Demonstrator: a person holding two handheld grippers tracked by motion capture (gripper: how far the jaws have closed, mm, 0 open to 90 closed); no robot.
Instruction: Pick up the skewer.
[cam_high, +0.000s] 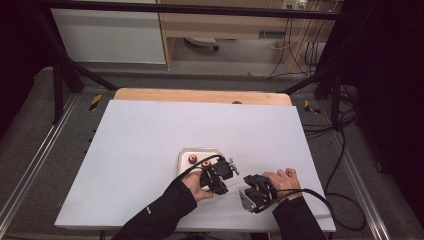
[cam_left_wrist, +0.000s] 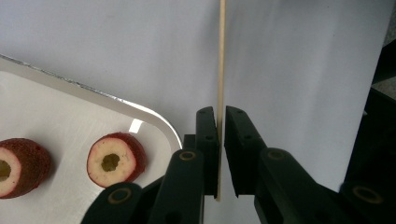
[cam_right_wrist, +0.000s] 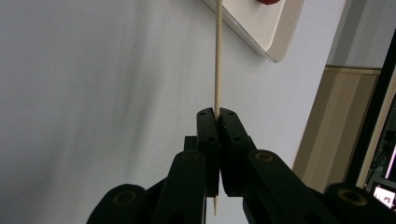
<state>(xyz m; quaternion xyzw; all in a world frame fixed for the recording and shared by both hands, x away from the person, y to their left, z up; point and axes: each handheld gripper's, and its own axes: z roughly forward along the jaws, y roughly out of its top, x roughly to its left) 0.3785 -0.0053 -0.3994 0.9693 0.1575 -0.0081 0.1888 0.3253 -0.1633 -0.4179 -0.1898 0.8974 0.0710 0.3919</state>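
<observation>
Two hand-held grippers meet over a thin skewer at the near edge of our counter.

We see our left hand-held gripper (cam_high: 231, 169) just in front of a small white tray (cam_high: 184, 155) that carries a red piece of food (cam_high: 192, 159), while our right hand-held gripper (cam_high: 246, 184) sits close beside it to the right — the pale wooden skewer (cam_high: 227, 192) runs between the two, slanting low over the white counter (cam_high: 150, 140). Both our forearms come in from the bottom in black sleeves (cam_high: 165, 210), a black cable (cam_high: 320, 200) looping away from the right hand — beyond the counter's far wooden edge lie grey floor and more cables.
</observation>
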